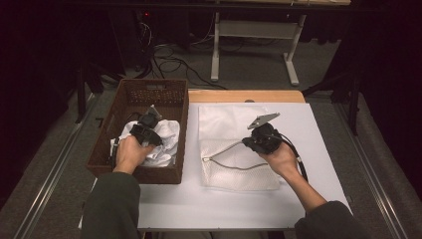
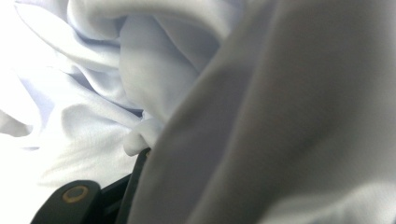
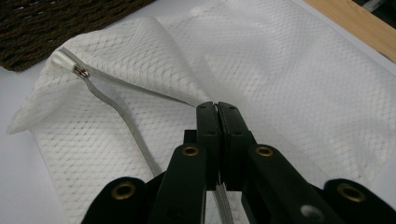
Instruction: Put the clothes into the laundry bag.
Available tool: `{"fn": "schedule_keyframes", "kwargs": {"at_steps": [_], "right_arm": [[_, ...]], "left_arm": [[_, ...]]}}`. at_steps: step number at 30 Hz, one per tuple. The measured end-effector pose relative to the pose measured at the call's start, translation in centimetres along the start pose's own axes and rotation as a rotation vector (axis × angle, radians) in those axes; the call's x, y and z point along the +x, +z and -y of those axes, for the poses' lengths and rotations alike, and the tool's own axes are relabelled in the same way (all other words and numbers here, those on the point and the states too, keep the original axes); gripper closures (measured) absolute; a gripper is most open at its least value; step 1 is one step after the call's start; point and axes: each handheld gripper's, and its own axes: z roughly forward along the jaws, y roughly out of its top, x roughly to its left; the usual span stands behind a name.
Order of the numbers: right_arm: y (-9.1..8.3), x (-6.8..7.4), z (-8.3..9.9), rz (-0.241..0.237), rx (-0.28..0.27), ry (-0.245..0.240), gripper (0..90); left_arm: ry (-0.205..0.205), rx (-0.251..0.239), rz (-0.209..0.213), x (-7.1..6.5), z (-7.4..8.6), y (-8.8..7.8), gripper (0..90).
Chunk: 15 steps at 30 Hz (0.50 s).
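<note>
While two tools (image 1: 147, 130) (image 1: 249, 142) grip, one basket (image 1: 130, 97), one mesh bag (image 1: 224, 124)

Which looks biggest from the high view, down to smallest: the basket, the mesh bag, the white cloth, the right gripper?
1. Basket and mesh bag: they look about alike, so I won't rank them.
2. White cloth in the basket, partly hidden.
3. Right gripper, clamped on the bag's zipper edge.
</note>
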Motion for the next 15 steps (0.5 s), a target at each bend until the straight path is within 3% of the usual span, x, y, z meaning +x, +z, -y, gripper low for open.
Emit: {"fn": "schedule_keyframes", "kwargs": {"at_steps": [6,11,15], "right_arm": [[-0.5,0.0,-0.4,0.012,0.003,0.004,89.3],[-1.3,0.0,-0.5,0.022,-0.02,-0.005,89.3],[-0.8,-0.3,-0.5,0.017,-0.009,0.002,89.3]], "left_arm": [[-0.016,-0.039,-0.008,0.1,0.2,-1.9,66.7],[0.003,-0.053,-0.03,-0.5,-0.1,-3.2,66.8],[0.023,-0.068,-0.034,-0.8,-0.2,-4.3,66.8]]}}
